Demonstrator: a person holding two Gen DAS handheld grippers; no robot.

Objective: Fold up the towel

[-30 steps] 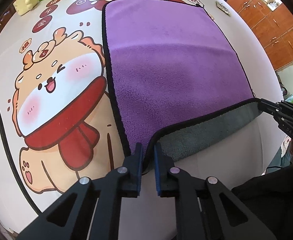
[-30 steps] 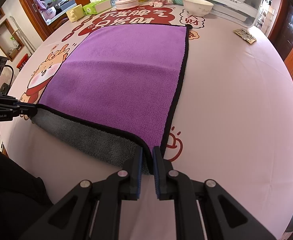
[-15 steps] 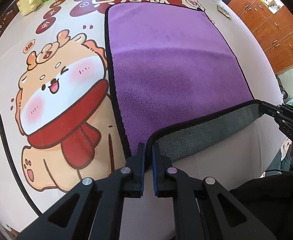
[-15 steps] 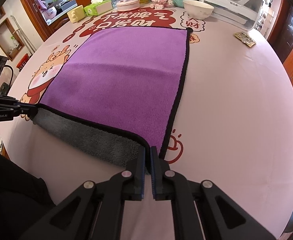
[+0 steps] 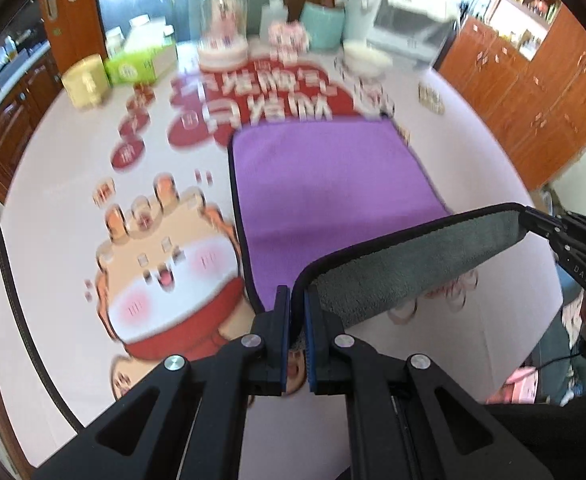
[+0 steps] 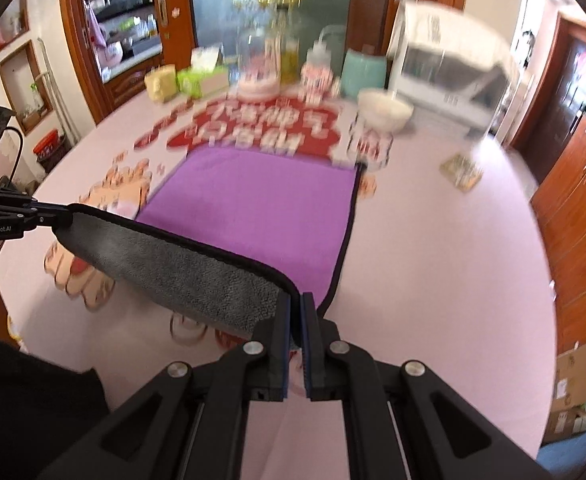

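A purple towel (image 5: 325, 176) with a grey underside and black trim lies on the printed table; it also shows in the right wrist view (image 6: 261, 208). My left gripper (image 5: 297, 300) is shut on the towel's near left corner. My right gripper (image 6: 297, 304) is shut on the near right corner. The near edge is lifted off the table and stretched between both grippers, grey underside (image 5: 413, 268) facing me. The far part of the towel still lies flat. Each gripper shows in the other's view, the right one (image 5: 533, 220) and the left one (image 6: 53, 216).
The pink tablecloth (image 6: 433, 260) has a cartoon print (image 5: 165, 280). At the far edge stand a white bowl (image 6: 383, 110), a teal canister (image 6: 363, 70), a green tissue box (image 5: 141, 64), a yellow box (image 5: 85, 80) and a white appliance (image 6: 445, 76). A small packet (image 6: 461, 170) lies right.
Both grippers have risen and moved forward, lifting the towel's near edge off the table. The view is blurred by the motion and now shows the far end of the table and room.
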